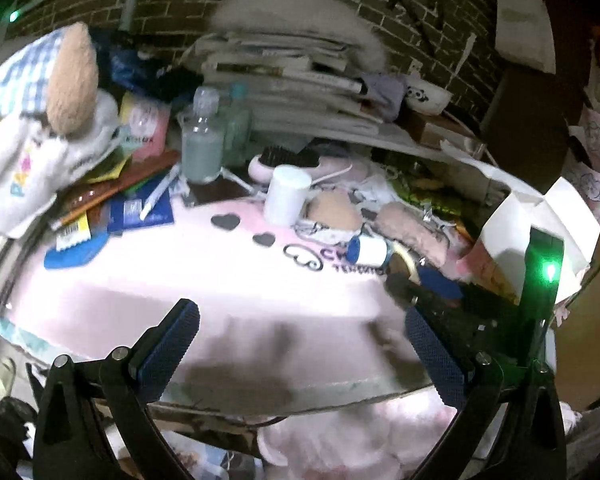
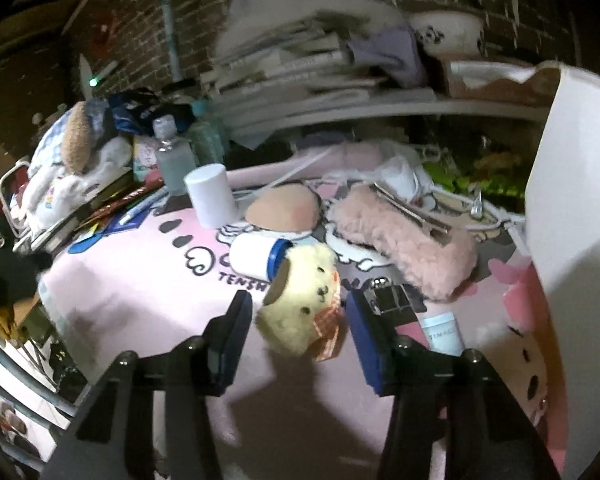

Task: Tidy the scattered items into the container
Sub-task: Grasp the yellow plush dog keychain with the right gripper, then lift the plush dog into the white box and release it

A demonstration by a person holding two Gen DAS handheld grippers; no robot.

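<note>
Claws over a cluttered tabletop covered by a pink printed mat [image 1: 148, 280]. Right claw [image 2: 300, 320]: fingers spread apart, with a yellow plush dog head [image 2: 300, 304] lying on the mat between the blue pads; whether either pad touches it cannot be told. Just behind the plush lies a white jar with a blue lid [image 2: 258, 258] on its side; a white cylinder [image 2: 212, 194] stands upright farther back, and a pink fuzzy pouch [image 2: 404, 240] lies to the right. White box [image 2: 572, 216], the container, stands open at the right edge. Left claw [image 1: 300, 332]: fingers wide apart, holding nothing, above bare mat. Clear bottle [image 1: 202, 136] upright near the stacked books [image 1: 284, 80].
</note>
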